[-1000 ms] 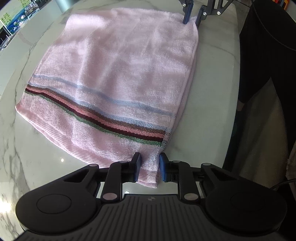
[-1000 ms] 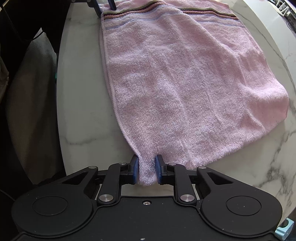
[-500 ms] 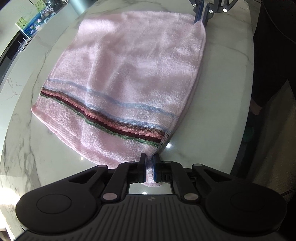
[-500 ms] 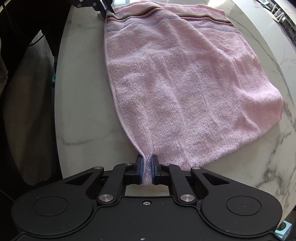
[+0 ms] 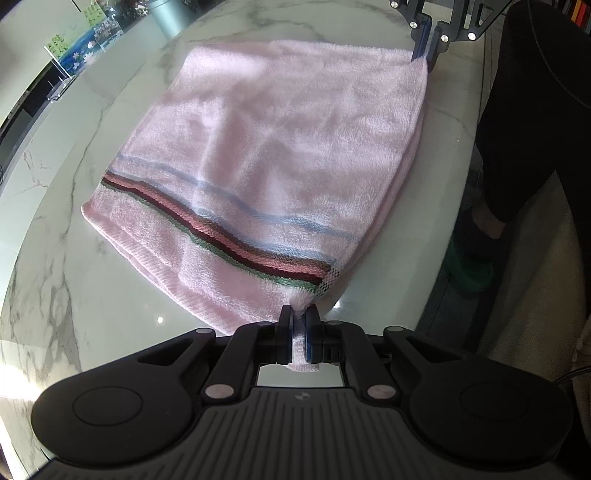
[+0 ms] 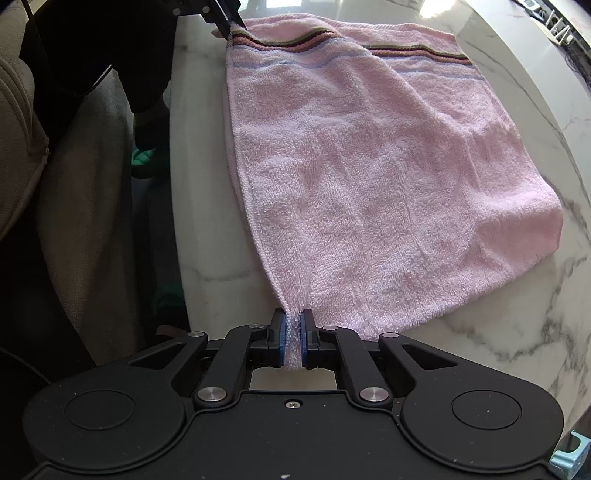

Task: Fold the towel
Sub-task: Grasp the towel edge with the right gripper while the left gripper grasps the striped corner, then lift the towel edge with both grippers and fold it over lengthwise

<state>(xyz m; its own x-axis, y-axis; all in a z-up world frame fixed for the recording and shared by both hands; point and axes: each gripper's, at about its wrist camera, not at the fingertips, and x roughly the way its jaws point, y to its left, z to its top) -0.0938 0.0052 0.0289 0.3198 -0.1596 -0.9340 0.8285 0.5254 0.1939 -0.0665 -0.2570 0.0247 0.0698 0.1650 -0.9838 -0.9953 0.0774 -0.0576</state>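
A pink towel [image 5: 288, 147] with a dark red, green and blue striped band lies folded on the white marble table [image 5: 55, 288]. My left gripper [image 5: 300, 325] is shut on the towel's striped corner at the table's near edge. My right gripper [image 6: 293, 325] is shut on the plain pink corner of the towel [image 6: 369, 177] on the same long edge. Each gripper shows small at the top of the other's view: the right gripper [image 5: 424, 51] and the left gripper [image 6: 231, 26]. Both held corners are lifted slightly off the table.
The table's rounded edge [image 6: 177, 221] runs beside the held towel edge. A person in dark clothing [image 5: 535, 129] stands close past that edge, with a beige seat [image 6: 22, 147] and a green object [image 5: 472, 273] on the floor below. Shelves and a grey bin [image 5: 173, 18] lie beyond the table.
Both grippers have gone from open around the towel's corners to shut on them. Both corners have since risen a little, pulling the near edge taut.
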